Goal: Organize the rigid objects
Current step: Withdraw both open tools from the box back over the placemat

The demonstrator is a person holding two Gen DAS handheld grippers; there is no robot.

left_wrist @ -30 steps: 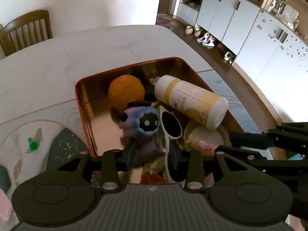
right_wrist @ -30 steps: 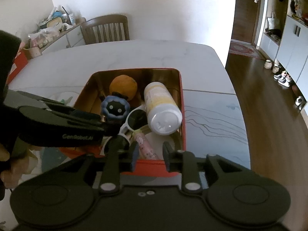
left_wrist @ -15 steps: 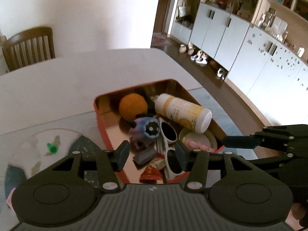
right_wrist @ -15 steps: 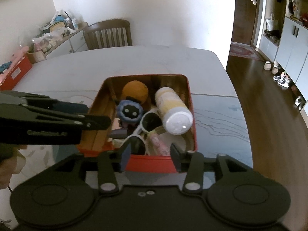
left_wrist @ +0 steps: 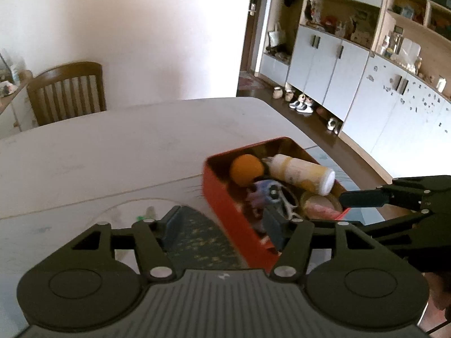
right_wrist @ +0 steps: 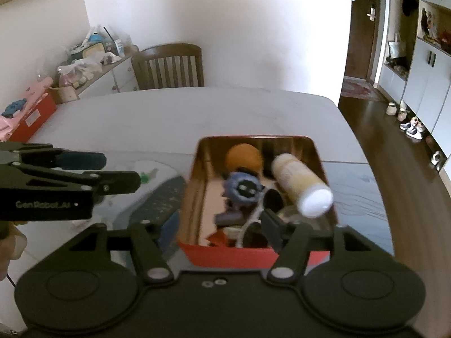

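Grippers are held above the marble table (right_wrist: 118, 118), both with jaws spread wide and nothing clasped between them. The left gripper (left_wrist: 221, 222) is raised over the near edge, its fingers pointing toward the red tin (left_wrist: 225, 211); in the right wrist view it (right_wrist: 119, 173) is seen side-on at the left, well apart from the tin. The right gripper (right_wrist: 218, 228) is poised just in front of the tin's near wall (right_wrist: 225, 255); in the left wrist view its finger (left_wrist: 363, 198) is seen reaching in from the right beside the tin.

Inside the tin are seen an orange ball (right_wrist: 243, 156), a white and yellow bottle (right_wrist: 301, 186) lying on its side, a blue toy figure (right_wrist: 242, 188) and white-framed sunglasses (right_wrist: 253, 225), all crowded together. A small green object (right_wrist: 144, 177) lies on the table left of the tin.

Compared with a second ago, both grippers have been drawn back and lifted, and their jaws are opened further. The left one, formerly low over the toy and sunglasses, is now shifted to the tin's left. The contents appear unchanged.
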